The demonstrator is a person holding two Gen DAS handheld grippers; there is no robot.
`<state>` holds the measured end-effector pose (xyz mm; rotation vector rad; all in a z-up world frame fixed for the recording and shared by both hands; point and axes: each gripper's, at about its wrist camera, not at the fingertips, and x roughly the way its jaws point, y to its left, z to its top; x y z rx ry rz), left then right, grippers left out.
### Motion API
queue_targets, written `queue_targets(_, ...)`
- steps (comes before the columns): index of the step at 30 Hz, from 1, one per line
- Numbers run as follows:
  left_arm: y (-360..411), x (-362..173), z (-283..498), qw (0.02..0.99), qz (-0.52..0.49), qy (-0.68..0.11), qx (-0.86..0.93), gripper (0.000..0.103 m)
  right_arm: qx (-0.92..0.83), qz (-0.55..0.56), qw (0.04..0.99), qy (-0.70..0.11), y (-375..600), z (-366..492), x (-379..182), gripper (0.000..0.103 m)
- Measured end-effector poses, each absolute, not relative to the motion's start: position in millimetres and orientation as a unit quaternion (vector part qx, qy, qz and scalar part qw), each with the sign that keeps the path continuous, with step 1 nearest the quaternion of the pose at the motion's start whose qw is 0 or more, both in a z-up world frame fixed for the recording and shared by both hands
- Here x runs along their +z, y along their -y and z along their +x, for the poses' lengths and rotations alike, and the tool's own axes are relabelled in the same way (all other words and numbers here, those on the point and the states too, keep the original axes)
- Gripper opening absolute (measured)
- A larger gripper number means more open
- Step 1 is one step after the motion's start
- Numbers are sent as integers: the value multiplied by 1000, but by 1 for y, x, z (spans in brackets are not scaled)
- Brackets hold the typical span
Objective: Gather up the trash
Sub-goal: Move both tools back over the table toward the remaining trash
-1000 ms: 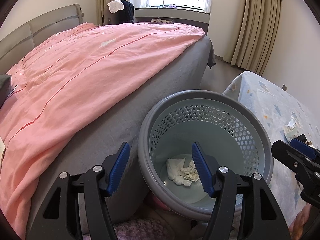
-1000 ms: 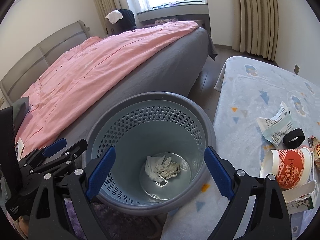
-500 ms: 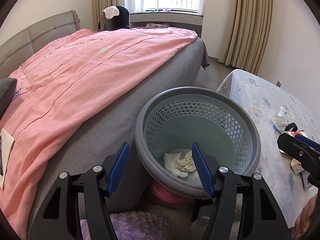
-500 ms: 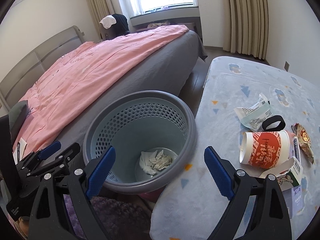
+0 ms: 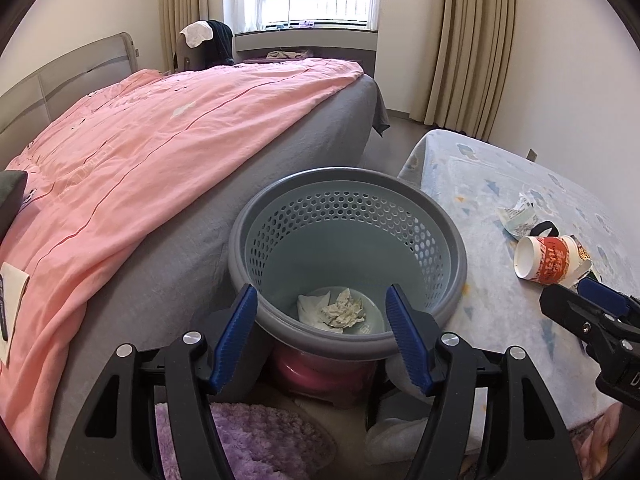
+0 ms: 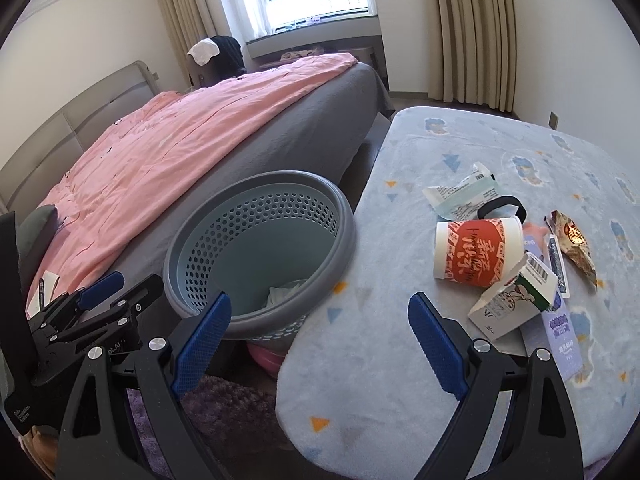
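With left gripper (image 5: 322, 334) opening empty and right gripper (image 6: 320, 348) wide, pinch the light, crushable red-and-white paper cup (image 6: 478, 252) gently mid-wall, far right.

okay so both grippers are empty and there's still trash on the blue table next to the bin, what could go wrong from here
1. The paper cup lies on its side and could roll away when pinched.
2. The small carton leans against that cup, so lifting the cup may knock it off the table.
3. The basket sits below the table edge; a careless sweep could tip it.
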<state>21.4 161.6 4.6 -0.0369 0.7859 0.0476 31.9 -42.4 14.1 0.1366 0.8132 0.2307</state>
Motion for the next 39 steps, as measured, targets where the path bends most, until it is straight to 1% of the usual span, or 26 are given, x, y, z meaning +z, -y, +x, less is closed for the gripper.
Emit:
queue_targets(12,-100,7,13,922,12,-386,-31,66,63,76,912,-398,100,-9,9,89)
queue_targets(22,-51,1,11,915,29,-398,-67,66,-8,94,907,-411,172,-31,-8,88)
queue_targets(28,-29,-5,12,909,42,-406,-78,66,-40,108,900,-420,209,-23,-24,88)
queue_targets(30,-24,-6,12,909,45,-408,-80,69,-43,107,899,-422,216,-19,-27,88)
queue_targets(39,-8,-16,21,902,51,-420,-83,70,-22,85,889,-449,218,24,-44,88)
